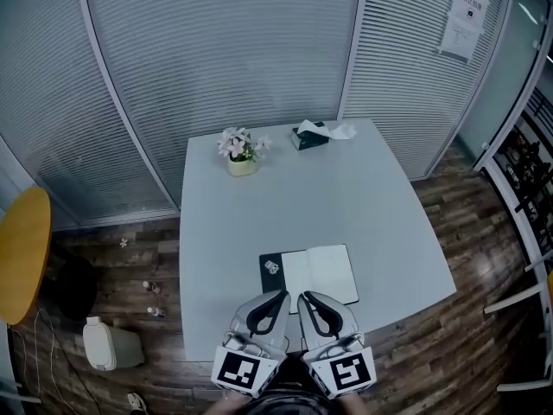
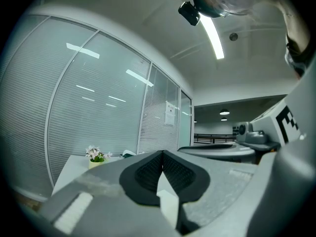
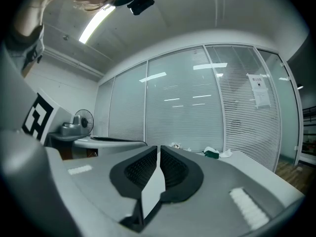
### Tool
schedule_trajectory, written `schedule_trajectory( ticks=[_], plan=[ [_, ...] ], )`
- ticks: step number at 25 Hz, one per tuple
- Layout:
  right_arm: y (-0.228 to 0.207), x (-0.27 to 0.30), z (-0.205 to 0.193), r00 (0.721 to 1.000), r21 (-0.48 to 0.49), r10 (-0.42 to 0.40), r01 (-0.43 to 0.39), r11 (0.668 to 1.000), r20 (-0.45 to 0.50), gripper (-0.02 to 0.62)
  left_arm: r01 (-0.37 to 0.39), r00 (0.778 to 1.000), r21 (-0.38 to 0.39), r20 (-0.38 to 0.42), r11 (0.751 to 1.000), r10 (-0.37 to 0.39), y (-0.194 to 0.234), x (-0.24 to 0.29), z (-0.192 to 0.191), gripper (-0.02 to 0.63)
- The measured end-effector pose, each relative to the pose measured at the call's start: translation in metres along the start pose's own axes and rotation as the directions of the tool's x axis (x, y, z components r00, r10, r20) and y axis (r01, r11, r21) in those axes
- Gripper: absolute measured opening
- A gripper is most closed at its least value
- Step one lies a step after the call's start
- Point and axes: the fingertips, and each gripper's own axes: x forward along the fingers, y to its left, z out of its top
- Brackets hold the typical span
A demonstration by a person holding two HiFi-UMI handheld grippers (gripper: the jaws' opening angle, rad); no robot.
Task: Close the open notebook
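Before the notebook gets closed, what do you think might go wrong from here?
1. Both the left gripper and right gripper are shut, and the notebook lies flat and open; closed tips may shove it rather than lift a cover.
2. The notebook sits near the front edge of the table, so dragging it back might tip it off.

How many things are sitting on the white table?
3. The open notebook lies near the front edge of the table, the flower pot stands at the back left, and the green tissue box sits just right of it. Nothing seems hidden.
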Motion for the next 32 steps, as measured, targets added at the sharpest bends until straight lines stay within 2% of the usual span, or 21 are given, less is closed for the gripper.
schedule_trajectory(
  ticks=[5, 9, 11, 20, 32],
  plan=[
    [-0.003, 0.007, 0.002, 1.000, -0.008, -0.011, 0.011, 1.000, -0.002, 0.041, -0.012, 1.000, -0.027, 0.013, 1.000, 0.012, 0.011, 0.001, 0.005, 0.030],
    [-0.004, 0.013, 0.005, 1.000, -0.002, -0.005, 0.005, 1.000, 0.013, 0.066, -0.028, 0.999, 0.015, 0.025, 1.000, 0.028, 0.020, 0.000, 0.006, 0.080],
    [-0.004, 0.016, 0.006, 1.000, -0.003, 0.005, -0.005, 1.000, 0.016, 0.069, -0.038, 0.999, 0.009, 0.029, 0.999, 0.037, 0.022, 0.002, 0.007, 0.098],
    [-0.010, 0.023, 0.001, 0.999, 0.003, 0.034, -0.034, 0.999, 0.003, 0.071, -0.073, 0.997, -0.016, 0.019, 0.997, 0.073, 0.029, 0.007, 0.000, 0.098],
    [-0.020, 0.026, -0.018, 0.998, 0.033, 0.032, -0.030, 0.999, -0.045, 0.071, -0.090, 0.993, -0.038, -0.079, 0.995, 0.087, 0.042, 0.021, -0.038, 0.098]
  ],
)
